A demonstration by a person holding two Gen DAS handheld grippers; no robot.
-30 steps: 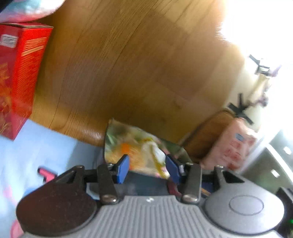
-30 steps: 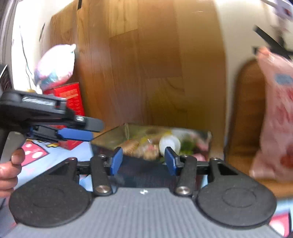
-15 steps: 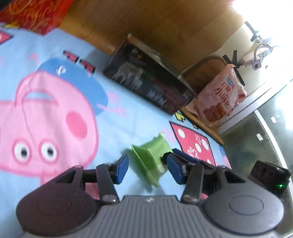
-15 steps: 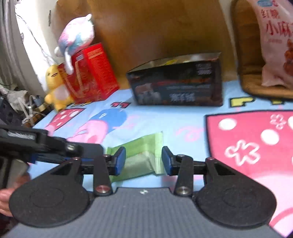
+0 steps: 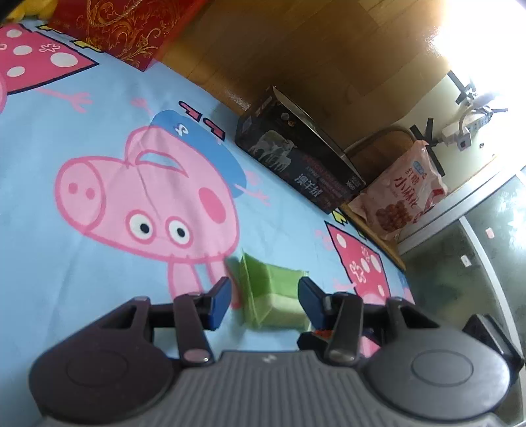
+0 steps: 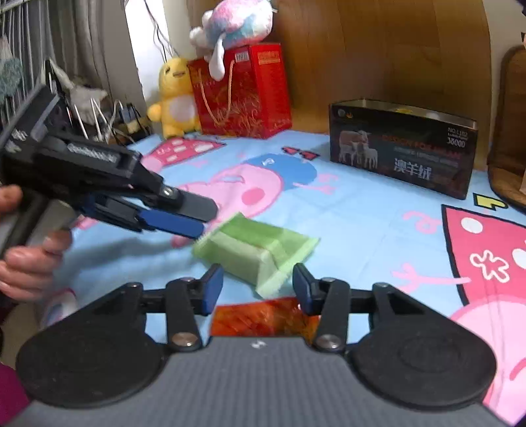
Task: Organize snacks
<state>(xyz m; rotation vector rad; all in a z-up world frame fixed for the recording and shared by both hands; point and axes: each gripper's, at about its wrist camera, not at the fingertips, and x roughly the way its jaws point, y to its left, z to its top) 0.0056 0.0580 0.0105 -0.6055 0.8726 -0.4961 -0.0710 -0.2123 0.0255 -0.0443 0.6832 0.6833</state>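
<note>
A green snack packet (image 5: 276, 295) (image 6: 253, 251) lies on the blue cartoon sheet (image 5: 98, 138). My left gripper (image 5: 263, 300) is open, its blue pads on either side of the packet's near end. It shows from the side in the right wrist view (image 6: 184, 216), just left of the packet. My right gripper (image 6: 256, 287) is open, just short of the packet. An orange snack wrapper (image 6: 263, 317) lies under it. The open black box (image 5: 296, 157) (image 6: 404, 147) stands at the sheet's far edge by the wooden wall.
A red gift bag (image 6: 243, 92) with a plush toy (image 6: 236, 23) on top and a yellow duck plush (image 6: 174, 98) stand at the far left. A pink snack bag (image 5: 404, 193) rests on a wooden chair right of the box.
Both grippers pulled back from above the black box and came down to the sheet. They now flank the green packet, open as before.
</note>
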